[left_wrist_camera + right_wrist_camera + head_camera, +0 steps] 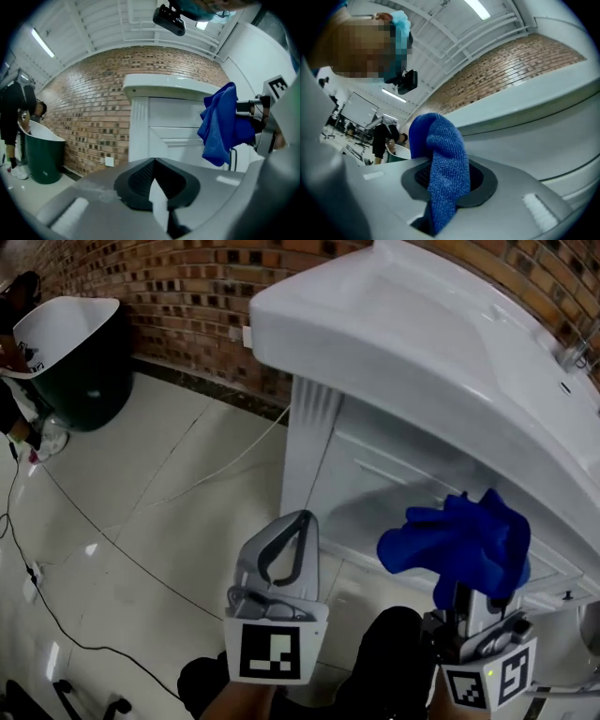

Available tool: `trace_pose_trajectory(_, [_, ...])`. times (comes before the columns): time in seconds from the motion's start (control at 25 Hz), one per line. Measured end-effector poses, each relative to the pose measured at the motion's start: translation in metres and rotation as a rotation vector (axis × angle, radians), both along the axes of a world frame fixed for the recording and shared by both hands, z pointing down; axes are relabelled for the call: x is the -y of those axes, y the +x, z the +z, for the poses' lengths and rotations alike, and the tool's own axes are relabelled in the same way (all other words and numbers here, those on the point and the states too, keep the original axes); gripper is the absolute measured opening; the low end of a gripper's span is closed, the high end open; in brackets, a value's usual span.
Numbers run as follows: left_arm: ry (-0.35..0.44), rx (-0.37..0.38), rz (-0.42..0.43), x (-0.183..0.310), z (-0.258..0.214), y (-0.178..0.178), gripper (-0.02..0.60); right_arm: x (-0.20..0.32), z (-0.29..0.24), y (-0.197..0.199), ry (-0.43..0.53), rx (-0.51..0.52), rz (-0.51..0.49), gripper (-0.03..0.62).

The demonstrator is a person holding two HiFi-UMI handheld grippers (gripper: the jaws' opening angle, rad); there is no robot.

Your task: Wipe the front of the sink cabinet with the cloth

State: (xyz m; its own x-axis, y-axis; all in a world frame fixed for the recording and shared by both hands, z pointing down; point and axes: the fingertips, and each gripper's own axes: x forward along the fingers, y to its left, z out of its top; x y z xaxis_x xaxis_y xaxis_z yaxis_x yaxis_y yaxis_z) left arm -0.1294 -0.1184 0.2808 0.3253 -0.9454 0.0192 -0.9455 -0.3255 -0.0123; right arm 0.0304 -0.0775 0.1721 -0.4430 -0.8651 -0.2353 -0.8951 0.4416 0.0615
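Note:
A white sink cabinet (pixel 375 474) stands under a white basin (pixel 441 343) against a brick wall. My right gripper (pixel 478 610) is shut on a blue cloth (pixel 464 540), which bunches up just in front of the cabinet's panelled front at the lower right. In the right gripper view the cloth (pixel 443 168) drapes over the closed jaws. In the left gripper view the cloth (pixel 220 124) hangs at the right, before the cabinet front (pixel 168 131). My left gripper (pixel 281 554) is shut with nothing in it, held to the left of the cloth, short of the cabinet.
A dark green bin (pixel 80 362) with a white liner stands at the far left by the brick wall (pixel 187 287). Thin black cables (pixel 56 615) and a white cord (pixel 216 470) cross the pale tiled floor. A person (pixel 14 122) bends by the bin.

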Motion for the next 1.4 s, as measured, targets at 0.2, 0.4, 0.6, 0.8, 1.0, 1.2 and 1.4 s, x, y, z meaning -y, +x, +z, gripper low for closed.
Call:
trace_pose_trajectory(0.2, [-0.021, -0.082, -0.131, 0.008, 0.002, -0.063, 0.006, 0.033, -0.005, -0.109, 0.058, -0.066, -0.128, 0.077])
trace_pose_trajectory(0.4, [-0.016, -0.05, -0.164, 0.007, 0.003, -0.09, 0.006, 0.063, 0.016, -0.155, 0.03, -0.158, -0.078, 0.077])
trace_pose_trajectory(0.6, [-0.044, -0.016, -0.17, 0.009, 0.016, -0.097, 0.006, 0.075, 0.044, -0.161, -0.021, -0.154, -0.037, 0.077])
trace_pose_trajectory(0.8, [-0.093, 0.002, -0.166, 0.009, 0.035, -0.099, 0.006, 0.076, 0.083, -0.161, -0.074, -0.164, -0.013, 0.077])
trace_pose_trajectory(1.0, [-0.151, -0.037, -0.153, 0.009, 0.056, -0.097, 0.006, 0.075, 0.144, -0.159, -0.163, -0.187, 0.007, 0.077])
trace_pose_trajectory(1.2, [-0.19, -0.076, -0.16, 0.007, 0.074, -0.098, 0.005, 0.075, 0.21, -0.163, -0.225, -0.226, 0.018, 0.077])
trace_pose_trajectory(1.4, [-0.232, -0.011, -0.139, 0.002, 0.097, -0.094, 0.005, 0.077, 0.288, -0.168, -0.346, -0.274, 0.024, 0.077])
